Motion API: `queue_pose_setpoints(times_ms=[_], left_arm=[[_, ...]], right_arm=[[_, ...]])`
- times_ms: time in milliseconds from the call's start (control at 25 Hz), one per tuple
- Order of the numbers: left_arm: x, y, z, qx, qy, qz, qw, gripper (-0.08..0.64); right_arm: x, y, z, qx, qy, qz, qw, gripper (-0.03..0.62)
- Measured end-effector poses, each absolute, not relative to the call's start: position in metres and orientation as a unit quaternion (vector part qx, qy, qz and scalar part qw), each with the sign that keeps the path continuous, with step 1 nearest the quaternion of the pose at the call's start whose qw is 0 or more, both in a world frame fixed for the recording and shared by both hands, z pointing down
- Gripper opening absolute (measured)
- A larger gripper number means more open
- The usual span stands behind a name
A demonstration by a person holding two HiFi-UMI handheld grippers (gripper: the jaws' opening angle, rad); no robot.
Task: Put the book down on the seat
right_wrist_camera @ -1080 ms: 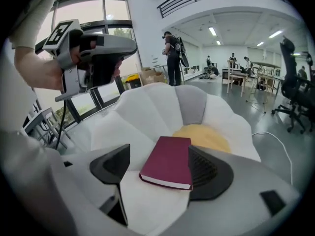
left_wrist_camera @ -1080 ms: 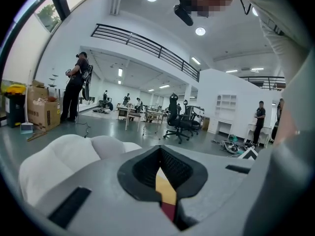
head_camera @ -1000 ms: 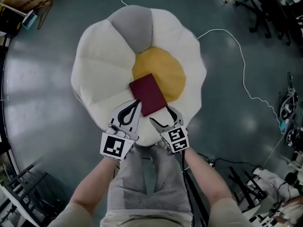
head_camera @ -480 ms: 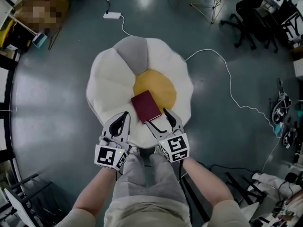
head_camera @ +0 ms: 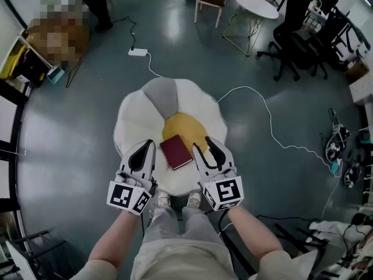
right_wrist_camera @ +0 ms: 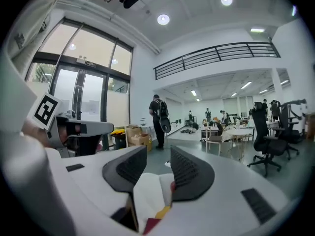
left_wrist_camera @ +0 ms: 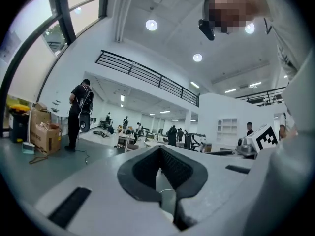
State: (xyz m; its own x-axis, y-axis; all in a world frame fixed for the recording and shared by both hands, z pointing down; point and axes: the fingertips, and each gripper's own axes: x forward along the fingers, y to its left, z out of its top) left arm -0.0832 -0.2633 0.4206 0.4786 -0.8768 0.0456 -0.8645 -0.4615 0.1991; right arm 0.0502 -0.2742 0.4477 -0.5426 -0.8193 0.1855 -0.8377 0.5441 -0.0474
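The flower-shaped seat [head_camera: 131, 121] sits on the grey floor [head_camera: 64, 133], with white petals, one grey petal on its far side and a yellow centre. The maroon book [head_camera: 176, 151] lies flat on it, closed, half on the near edge of the yellow centre and half on the white petal nearest the person. It lies between the two grippers and touches neither.

The left gripper [head_camera: 145, 149] hangs just left of the book above the seat's near-left petal. Its jaws are together at the tips, with nothing in them. The right gripper [head_camera: 203, 145] is just right of the book. Its jaws are apart and closing, and nothing is caught between them; only the seat shows through the gap.

A white cable [head_camera: 270, 120] trails across the floor from the seat's far right side.
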Motion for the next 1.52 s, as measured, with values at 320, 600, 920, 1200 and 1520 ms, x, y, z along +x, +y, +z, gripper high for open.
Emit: queue_pose_setpoints(times_ms=[320,600,920,1200,1520], left_arm=[[-0.062,-0.247,0.328,0.874,-0.48,-0.037,0.071,0.003],[-0.053,-0.235,0.26,0.884,-0.462,-0.048,0.06,0.003],[-0.051,-0.207,0.214,0.884,-0.466,-0.048,0.008,0.003],[-0.061,-0.2,0.216,0.88,-0.473,-0.042,0.006,0.003],[-0.058,-0.208,0.217,0.883,-0.469,-0.036,0.003,0.003]], right_arm=[[0.091,-0.271,0.334,0.53,-0.847,0.004,0.046,0.055],[0.107,-0.249,0.249,0.513,-0.858,-0.028,0.013,0.004],[0.1,-0.209,0.202,0.5,-0.864,-0.052,-0.01,0.003],[0.096,-0.191,0.205,0.508,-0.859,-0.061,-0.013,0.003],[0.091,-0.203,0.206,0.508,-0.859,-0.068,0.0,0.0]])
